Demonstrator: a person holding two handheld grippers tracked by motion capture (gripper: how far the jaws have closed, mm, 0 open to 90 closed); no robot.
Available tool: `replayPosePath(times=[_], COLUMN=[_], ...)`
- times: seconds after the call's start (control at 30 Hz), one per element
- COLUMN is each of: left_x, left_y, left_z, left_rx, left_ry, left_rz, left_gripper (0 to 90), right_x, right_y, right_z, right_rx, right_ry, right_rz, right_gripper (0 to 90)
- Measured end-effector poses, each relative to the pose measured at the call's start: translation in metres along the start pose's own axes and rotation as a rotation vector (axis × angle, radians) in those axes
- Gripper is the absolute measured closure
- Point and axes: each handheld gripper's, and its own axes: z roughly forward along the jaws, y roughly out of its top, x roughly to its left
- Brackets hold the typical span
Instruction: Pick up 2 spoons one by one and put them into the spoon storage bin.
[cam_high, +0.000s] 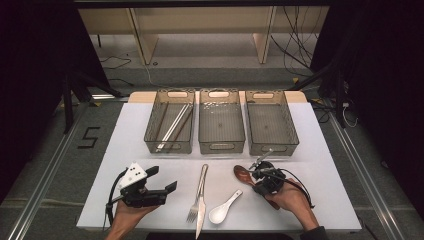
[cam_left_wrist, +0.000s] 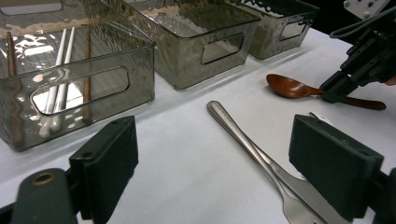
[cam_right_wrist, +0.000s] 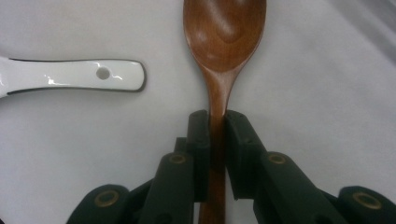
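Observation:
A brown wooden spoon (cam_high: 243, 174) (cam_left_wrist: 289, 87) (cam_right_wrist: 224, 32) lies on the white table in front of the right-hand bin. My right gripper (cam_high: 260, 175) (cam_right_wrist: 217, 121) is shut on its handle just behind the bowl, one pad pressing on each side. In the left gripper view the right gripper (cam_left_wrist: 334, 91) shows clamped on the same handle. My left gripper (cam_high: 161, 179) (cam_left_wrist: 224, 168) hovers at the front left of the table, open and wide, with nothing between its jaws. It points toward the cutlery at the middle.
A metal fork (cam_high: 195, 200) (cam_left_wrist: 243, 135) and a knife (cam_high: 200, 222) lie side by side at the front middle, with a white ceramic spoon (cam_high: 223, 207) (cam_right_wrist: 70, 74) to their right. Three smoky plastic bins (cam_high: 167, 147) (cam_high: 221, 146) (cam_high: 272, 147) stand in a row behind; the left one holds chopsticks (cam_high: 172, 125) (cam_left_wrist: 58, 84).

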Motion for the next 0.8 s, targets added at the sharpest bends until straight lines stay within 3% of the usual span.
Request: replayPosePath(times=[0.5,0.8], left_x=[0.000,0.001], left_y=[-0.001,-0.001], left_z=[-0.001,-0.003], left_rx=[-0.003,-0.026], left_ry=[0.005,0.010], left_rz=[0.003,-0.005], left_gripper=[15.3,15.3], right_x=[0.002,0.000], right_y=[-0.001,0.001], right_z=[-0.008,-0.032], right_rx=[-0.034,-0.133], right_ry=[0.021,0.036], right_rz=[-0.038,-0.038], right_gripper=[82.2,82.2])
